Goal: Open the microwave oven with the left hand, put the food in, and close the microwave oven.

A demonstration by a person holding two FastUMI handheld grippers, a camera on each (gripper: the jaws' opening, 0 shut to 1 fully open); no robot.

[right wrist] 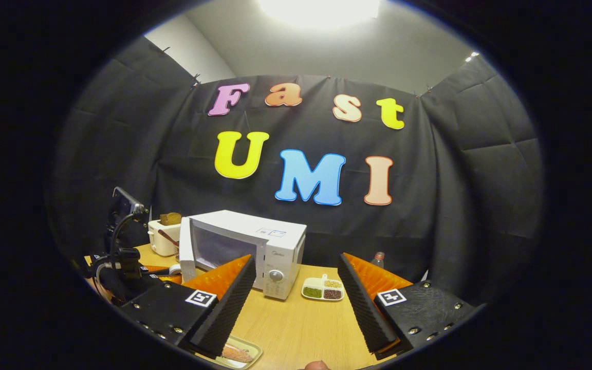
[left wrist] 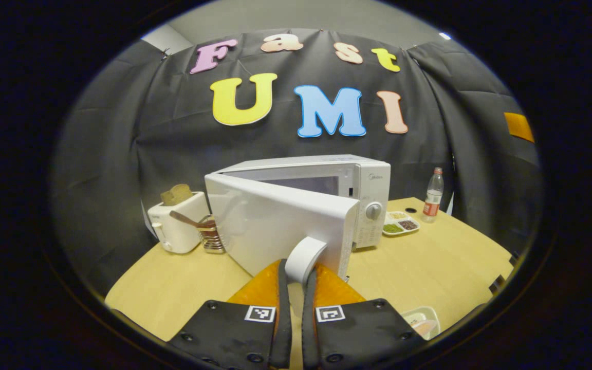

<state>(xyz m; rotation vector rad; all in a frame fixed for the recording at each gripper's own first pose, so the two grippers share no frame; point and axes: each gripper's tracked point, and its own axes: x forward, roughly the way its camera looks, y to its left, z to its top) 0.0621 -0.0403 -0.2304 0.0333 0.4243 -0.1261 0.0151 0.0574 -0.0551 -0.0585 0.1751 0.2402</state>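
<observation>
Pale wooden table (left wrist: 429, 257) in a booth of black cloth under a grey ceiling, white microwave oven (right wrist: 270, 246) standing near its back.

The oven's white door (left wrist: 275, 226) hangs partly open, its curved white handle (left wrist: 303, 257) pinched between the narrowed fingers of the left gripper (left wrist: 296, 277). The right gripper (right wrist: 296, 288) hovers with fingers wide apart above a pale tray of food (right wrist: 237, 353) at the table's near edge. A white toaster (left wrist: 178, 226) stands left of the oven; a divided white dish (left wrist: 400, 222) and clear plastic bottle (left wrist: 433, 195) stand on its right.
</observation>
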